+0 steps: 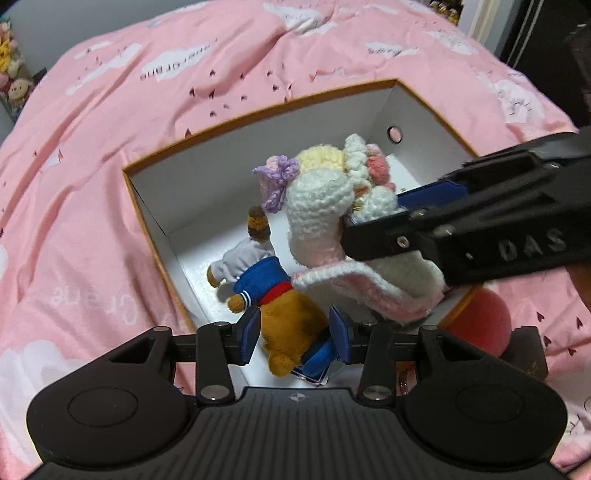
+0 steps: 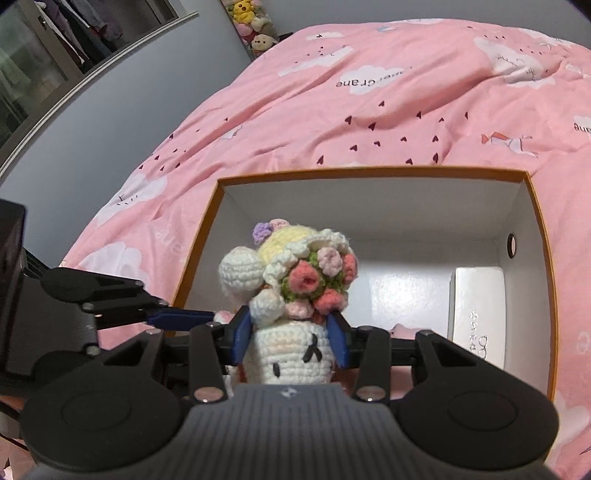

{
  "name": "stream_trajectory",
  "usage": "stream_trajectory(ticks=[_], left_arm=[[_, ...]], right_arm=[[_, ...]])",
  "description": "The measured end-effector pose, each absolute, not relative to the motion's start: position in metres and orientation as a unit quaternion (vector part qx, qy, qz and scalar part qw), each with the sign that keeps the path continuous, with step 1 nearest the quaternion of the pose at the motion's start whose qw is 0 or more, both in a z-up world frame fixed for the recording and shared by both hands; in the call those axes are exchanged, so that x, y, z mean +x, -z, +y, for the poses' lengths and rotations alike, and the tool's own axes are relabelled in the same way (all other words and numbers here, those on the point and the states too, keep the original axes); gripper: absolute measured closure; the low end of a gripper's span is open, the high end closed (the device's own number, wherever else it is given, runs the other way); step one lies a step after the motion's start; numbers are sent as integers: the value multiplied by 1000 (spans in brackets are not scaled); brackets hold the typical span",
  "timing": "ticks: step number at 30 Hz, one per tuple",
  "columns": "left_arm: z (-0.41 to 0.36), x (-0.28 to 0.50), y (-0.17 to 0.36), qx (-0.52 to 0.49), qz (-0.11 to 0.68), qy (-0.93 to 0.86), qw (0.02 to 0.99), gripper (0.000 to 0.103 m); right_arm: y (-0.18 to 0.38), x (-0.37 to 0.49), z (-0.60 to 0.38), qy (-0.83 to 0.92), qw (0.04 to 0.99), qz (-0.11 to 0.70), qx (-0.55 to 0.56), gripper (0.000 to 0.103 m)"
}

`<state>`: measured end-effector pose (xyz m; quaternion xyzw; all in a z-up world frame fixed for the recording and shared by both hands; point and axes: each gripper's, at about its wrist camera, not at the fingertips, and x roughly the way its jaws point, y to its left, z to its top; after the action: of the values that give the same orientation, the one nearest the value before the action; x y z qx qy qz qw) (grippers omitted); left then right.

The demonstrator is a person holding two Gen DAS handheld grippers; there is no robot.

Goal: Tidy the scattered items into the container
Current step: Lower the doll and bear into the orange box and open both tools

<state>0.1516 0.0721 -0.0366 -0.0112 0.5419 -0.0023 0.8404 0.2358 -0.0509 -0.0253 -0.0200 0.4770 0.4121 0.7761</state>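
With the bear (image 1: 284,325) already lying in the box (image 2: 535,229) between the parted, empty left tongs (image 1: 295,338), the right tongs (image 2: 291,338) pinch the crochet doll (image 2: 291,291) above it, unreleased.

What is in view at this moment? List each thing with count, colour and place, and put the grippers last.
Crochet doll: 1, white with a pink and green flower bunch, held above the open box.
Plush bear: 1, brown in a blue and white sailor top, lying on the box floor.
Box: 1, orange rim with white inside, open on the bed.
Small white carton: 1, white, inside the box by its right wall.
Bedspread: 1, pink with white clouds, under the box.
Red round object: 1, red, outside the box; kind unclear.
Shelf plush toys: several, mixed colours, background.
Left gripper: 1, black with blue pads, open around the bear.
Right gripper: 1, black with blue pads, shut on the doll.
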Motion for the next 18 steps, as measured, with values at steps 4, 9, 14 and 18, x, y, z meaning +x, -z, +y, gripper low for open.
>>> stream_trajectory(ticks=[4,9,14,18], left_arm=[[67,161,54,-12,564,-3,825,56],[56,165,61,27,558,-29,829,53],[46,164,65,80,560,-26,824,51],[46,164,63,81,564,-16,821,51]], right_arm=[[32,240,-55,-406,775,485,-5,57],[36,243,-58,-402,774,489,6,57],[38,246,-62,-403,771,492,22,57],[38,246,-64,-404,772,491,26,57]])
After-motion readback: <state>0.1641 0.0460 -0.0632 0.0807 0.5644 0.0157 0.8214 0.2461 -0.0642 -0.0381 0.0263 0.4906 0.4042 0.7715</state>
